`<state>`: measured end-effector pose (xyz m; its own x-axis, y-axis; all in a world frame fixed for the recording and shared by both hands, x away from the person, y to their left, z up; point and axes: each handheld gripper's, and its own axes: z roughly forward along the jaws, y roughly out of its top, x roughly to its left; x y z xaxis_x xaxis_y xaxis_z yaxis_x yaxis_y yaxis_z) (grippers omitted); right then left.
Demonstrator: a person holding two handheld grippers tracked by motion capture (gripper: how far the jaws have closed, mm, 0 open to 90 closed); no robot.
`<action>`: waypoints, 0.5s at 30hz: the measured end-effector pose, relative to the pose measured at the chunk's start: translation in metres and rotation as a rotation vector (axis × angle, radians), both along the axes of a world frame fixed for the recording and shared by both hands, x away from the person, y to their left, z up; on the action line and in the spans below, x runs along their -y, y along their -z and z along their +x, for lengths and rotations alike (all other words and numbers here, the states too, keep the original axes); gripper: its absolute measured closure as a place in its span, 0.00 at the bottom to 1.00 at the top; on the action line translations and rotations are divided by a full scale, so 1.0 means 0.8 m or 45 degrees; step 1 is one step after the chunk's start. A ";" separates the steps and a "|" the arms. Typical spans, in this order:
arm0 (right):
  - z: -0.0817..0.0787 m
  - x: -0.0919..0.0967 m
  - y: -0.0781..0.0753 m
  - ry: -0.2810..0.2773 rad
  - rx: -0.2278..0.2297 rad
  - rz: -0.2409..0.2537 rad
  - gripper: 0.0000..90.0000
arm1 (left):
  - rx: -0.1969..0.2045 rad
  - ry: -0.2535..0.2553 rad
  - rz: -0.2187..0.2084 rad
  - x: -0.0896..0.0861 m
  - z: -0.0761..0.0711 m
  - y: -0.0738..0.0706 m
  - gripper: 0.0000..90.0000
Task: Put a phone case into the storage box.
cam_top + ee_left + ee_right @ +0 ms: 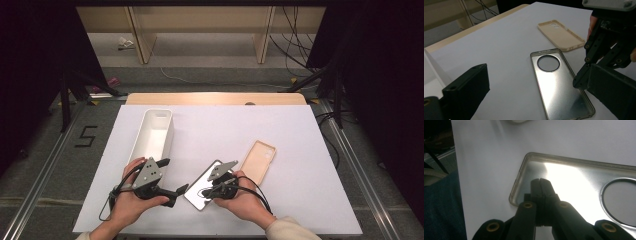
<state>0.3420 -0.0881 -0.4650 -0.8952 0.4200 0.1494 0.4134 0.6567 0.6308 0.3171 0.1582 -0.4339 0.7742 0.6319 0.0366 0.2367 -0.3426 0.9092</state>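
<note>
High view is showing the white tabletop (300, 200) carrying a long white bin (155, 134) near its left edge. A beige phone case (258, 161) is lying open side up right of centre, just beside a clear phone case (200, 192) with a round camera hole, which is lying open side up near the front edge. The left claw (172, 180) is hovering just left of the clear case with its jaws spread and nothing between them. The right claw (540, 185) is sitting pressed together, gripping nothing, tips pointing into the clear case's inner surface near one corner.
</note>
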 end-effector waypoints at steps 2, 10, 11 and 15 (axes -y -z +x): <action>0.001 -0.001 0.003 -0.001 0.003 -0.020 1.00 | -0.001 0.003 0.000 0.001 0.000 0.000 0.04; 0.005 -0.007 0.011 0.020 -0.006 -0.086 1.00 | 0.000 0.004 0.002 0.001 0.000 0.000 0.04; 0.005 -0.007 0.011 0.018 -0.006 -0.093 1.00 | 0.000 0.004 0.002 0.001 0.000 0.000 0.04; 0.006 -0.007 0.014 0.008 -0.021 -0.115 1.00 | -0.002 0.007 0.001 0.001 0.000 0.001 0.04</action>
